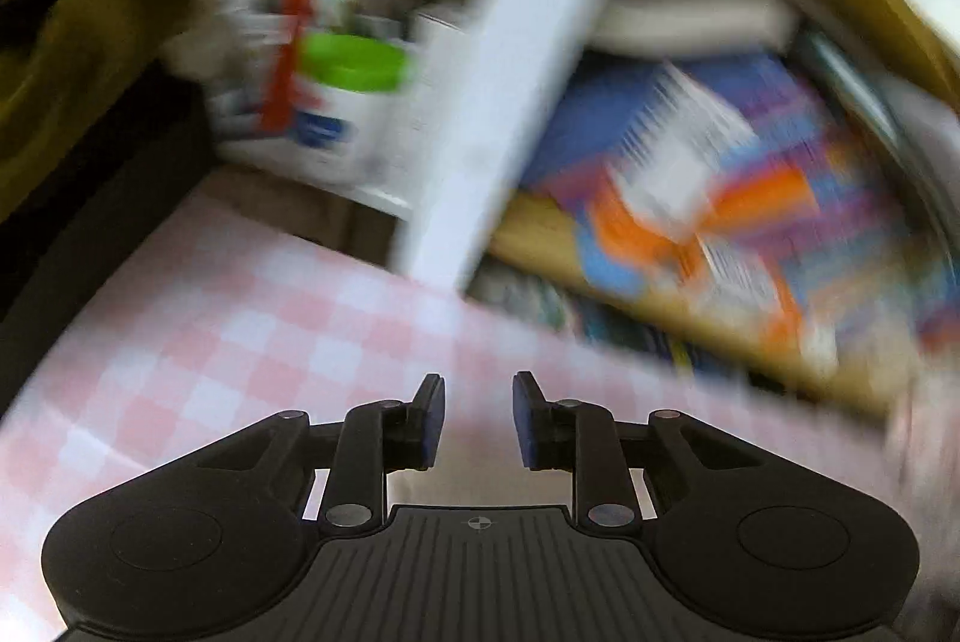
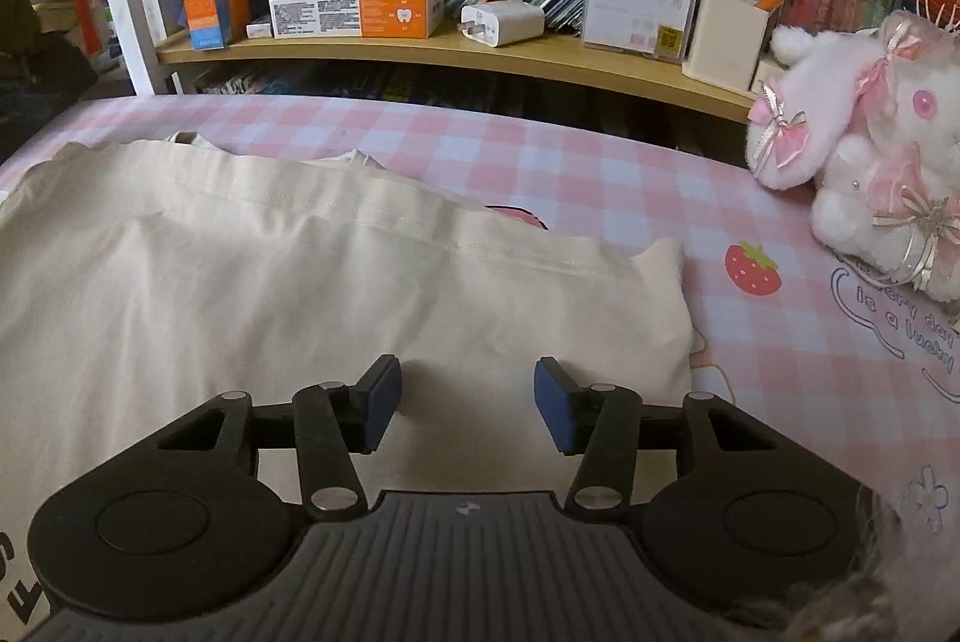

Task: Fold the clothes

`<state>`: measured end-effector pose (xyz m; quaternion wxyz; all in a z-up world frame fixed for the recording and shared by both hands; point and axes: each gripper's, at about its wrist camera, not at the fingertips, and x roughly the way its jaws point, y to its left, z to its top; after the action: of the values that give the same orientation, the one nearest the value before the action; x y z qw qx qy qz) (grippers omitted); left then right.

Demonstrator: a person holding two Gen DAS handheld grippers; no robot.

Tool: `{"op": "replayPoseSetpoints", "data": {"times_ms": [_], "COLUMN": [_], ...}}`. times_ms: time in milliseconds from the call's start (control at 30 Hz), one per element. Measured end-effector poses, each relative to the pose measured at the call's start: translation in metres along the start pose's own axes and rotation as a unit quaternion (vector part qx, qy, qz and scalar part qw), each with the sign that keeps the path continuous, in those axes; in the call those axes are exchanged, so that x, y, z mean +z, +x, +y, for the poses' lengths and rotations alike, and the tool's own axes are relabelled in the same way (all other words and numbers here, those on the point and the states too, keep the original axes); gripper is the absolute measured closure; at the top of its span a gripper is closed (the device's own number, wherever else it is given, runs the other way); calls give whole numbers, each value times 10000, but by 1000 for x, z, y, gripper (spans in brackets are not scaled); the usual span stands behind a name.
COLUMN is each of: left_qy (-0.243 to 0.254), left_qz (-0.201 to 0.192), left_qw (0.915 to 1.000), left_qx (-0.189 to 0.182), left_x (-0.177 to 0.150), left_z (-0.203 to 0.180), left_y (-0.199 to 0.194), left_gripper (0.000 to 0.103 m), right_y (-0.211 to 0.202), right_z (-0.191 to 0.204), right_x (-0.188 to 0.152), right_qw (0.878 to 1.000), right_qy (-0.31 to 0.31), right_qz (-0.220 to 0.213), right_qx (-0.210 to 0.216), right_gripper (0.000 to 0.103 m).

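- Here, my right tongs (image 2: 467, 402) stand wide, empty, low over the cream garment (image 2: 288, 294), which lies spread on the pink checked bed sheet (image 2: 600, 162); its right edge is just beside the right finger.
- Left tongs (image 1: 478, 417) narrower, parted, holding nothing; that view is smeared, with checked sheet below and an olive cloth (image 1: 66, 12) at far left.
- Step, my guess: between folds or done. The cloth's far edge looks doubled, but I cannot settle which.

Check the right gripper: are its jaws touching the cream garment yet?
Cannot tell. The right wrist view shows the right gripper open over the cream garment, but not whether the jaw tips press the cloth.
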<state>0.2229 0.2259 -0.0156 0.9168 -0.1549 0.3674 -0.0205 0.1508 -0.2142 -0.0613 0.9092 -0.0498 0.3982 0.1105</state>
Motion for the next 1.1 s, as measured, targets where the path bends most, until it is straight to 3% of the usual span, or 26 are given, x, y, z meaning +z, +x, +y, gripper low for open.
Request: {"op": "replayPoseSetpoints", "data": {"times_ms": [100, 200, 267, 433, 633, 700, 733, 767, 800, 900, 1100], "left_qy": [779, 994, 878, 901, 583, 523, 471, 420, 366, 193, 241], "left_qz": [400, 636, 586, 456, 562, 625, 657, 688, 722, 738, 636], "left_qw": [9961, 9919, 9932, 9913, 9917, 9922, 9927, 9932, 9937, 9944, 9940], "left_qx": [122, 465, 492, 841, 995, 948, 893, 838, 781, 737, 859], "left_x": [-22, -46, -58, -90, -96, -99, -98, -98, -97, -95, -103], "left_z": [-15, -13, -9, -4, 6, 6, 6, 7, 7, 10, 4], "left_y": [-1, -8, -25, -58, -53, -48, -49, -49, -50, -57, -70], "left_gripper": [77, 77, 77, 57, 55, 58, 59, 70, 101, 99, 92], "right_y": [-1, -3, -9, -39, -47, -46, -46, -45, -46, -52, -45], "right_z": [-2, -3, -10, -49, -62, -60, -58, -57, -56, -56, -65], "right_x": [0, -1, -3, -17, -37, -40, -40, -39, -37, -31, -38], "right_qw": [10000, 9999, 9995, 9924, 9855, 9847, 9853, 9861, 9874, 9899, 9882], "right_qy": [55, 111, 293, 1217, 1670, 1719, 1683, 1628, 1551, 1405, 1517], "right_qz": [-11, -20, -33, -93, 249, 276, 288, 317, 302, 111, 192], "right_qx": [-18, -36, -64, -184, -157, -22, 27, 75, 82, -119, -126], "right_gripper": [54, 54, 58, 60, 63, 71, 80, 88, 92, 99, 97]}}
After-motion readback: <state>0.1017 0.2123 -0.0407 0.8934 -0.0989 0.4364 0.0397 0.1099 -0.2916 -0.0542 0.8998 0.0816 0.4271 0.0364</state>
